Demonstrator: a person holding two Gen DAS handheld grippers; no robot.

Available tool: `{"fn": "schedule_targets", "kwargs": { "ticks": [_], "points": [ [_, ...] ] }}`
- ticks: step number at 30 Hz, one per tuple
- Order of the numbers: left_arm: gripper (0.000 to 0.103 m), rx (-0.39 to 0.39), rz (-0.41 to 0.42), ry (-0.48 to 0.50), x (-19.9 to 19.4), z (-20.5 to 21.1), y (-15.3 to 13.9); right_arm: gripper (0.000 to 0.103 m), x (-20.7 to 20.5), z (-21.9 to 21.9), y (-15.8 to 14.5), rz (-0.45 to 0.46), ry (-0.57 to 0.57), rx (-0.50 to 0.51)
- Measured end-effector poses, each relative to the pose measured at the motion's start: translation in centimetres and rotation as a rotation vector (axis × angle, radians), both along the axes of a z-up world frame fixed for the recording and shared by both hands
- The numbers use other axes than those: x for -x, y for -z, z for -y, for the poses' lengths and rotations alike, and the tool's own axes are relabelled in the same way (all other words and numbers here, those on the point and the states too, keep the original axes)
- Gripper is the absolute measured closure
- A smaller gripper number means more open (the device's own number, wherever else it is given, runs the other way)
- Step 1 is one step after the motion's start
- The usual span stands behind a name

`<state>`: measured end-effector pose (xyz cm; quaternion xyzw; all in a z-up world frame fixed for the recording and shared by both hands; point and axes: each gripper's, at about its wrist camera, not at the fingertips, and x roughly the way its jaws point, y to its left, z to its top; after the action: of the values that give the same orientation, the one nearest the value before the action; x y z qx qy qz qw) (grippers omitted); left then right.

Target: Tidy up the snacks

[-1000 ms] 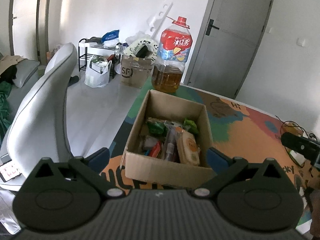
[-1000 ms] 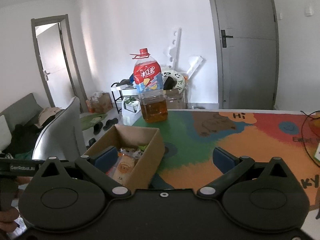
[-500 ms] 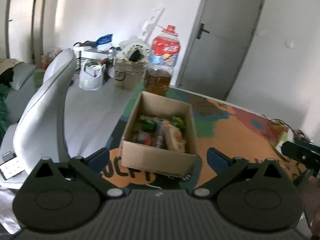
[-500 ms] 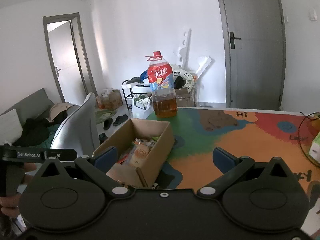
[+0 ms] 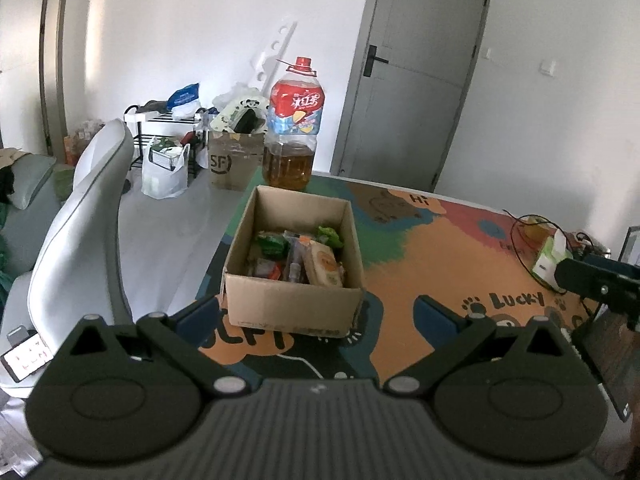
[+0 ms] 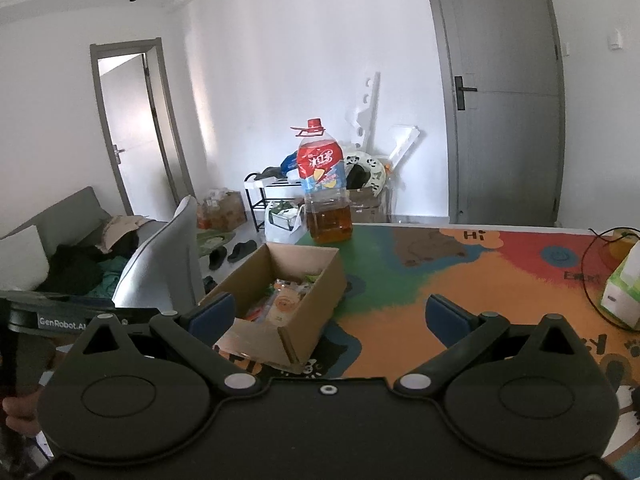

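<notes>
The left hand-held gripper [image 5: 318,314] is held wide open and empty above the near edge of the worktop [image 5: 440,256], its blue fingertips flanking the cardboard box [image 5: 294,304] without touching it. The right hand-held gripper [image 6: 328,314] is likewise spread wide, nothing gripped. The open-topped brown box is set near the worktop's left edge, filled with mixed snack packets [image 5: 298,254]: green wrappers, a pale orange-printed pack, red pieces. A large oil bottle [image 5: 293,128] is seen just behind it.
</notes>
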<state>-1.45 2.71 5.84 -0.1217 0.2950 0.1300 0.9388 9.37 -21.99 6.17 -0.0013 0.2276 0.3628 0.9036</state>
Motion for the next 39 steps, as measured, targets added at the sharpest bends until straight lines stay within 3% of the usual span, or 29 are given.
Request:
{"fn": "schedule_targets", "kwargs": {
  "ticks": [39],
  "points": [
    [0.000, 0.005, -0.010, 0.004, 0.2, -0.6, 0.8, 0.000, 0.2, -0.1, 1.1, -0.032, -0.013, 0.025]
  ]
}}
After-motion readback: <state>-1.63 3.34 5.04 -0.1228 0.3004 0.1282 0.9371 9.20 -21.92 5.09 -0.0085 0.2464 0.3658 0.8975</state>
